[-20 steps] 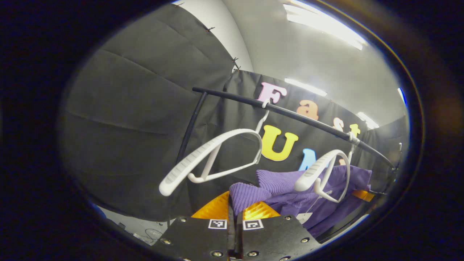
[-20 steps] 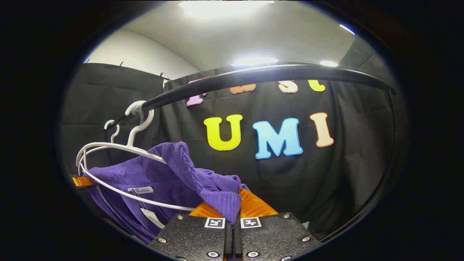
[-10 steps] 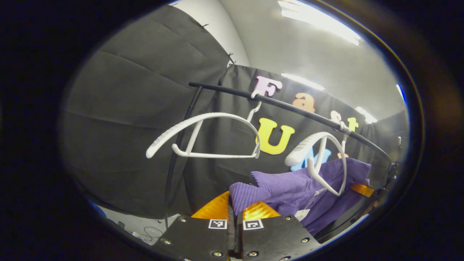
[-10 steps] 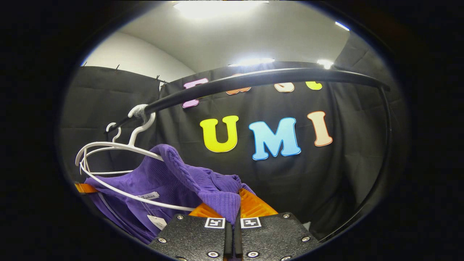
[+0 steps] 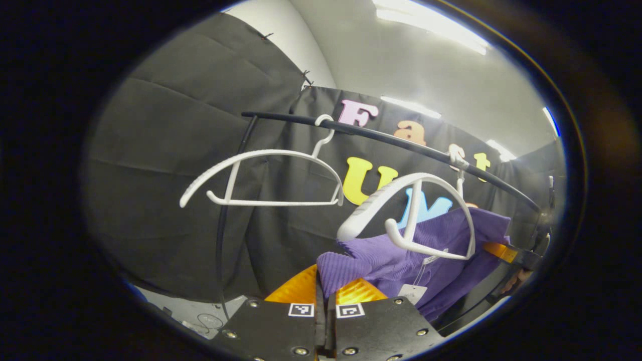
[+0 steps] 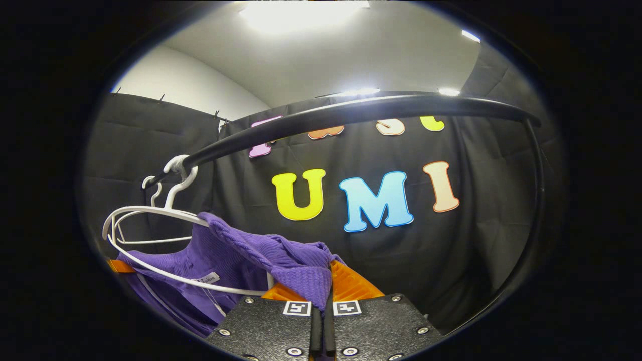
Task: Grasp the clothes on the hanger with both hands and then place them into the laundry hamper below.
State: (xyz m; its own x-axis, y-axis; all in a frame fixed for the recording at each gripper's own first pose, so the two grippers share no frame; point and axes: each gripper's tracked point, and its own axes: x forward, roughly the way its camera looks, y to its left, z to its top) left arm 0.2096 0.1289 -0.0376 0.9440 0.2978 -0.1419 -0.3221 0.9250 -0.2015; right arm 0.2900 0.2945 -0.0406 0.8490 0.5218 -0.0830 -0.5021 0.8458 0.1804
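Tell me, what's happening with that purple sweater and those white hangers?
A person is holding a gripper in each hand, and both are pinching the purple sweater. The left gripper and the right gripper are each shut on a fold of it. The sweater is partly off its white hanger, which hangs on the black rail. Another white hanger hangs bare beside it. The sweater hasn't gone into a hamper yet.

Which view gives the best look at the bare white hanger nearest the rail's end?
The left gripper view: the bare hanger hangs whole from the rail, side-on against black cloth. In the right gripper view it sits small at the edge, mostly overlapped by the hanger carrying the purple sweater.
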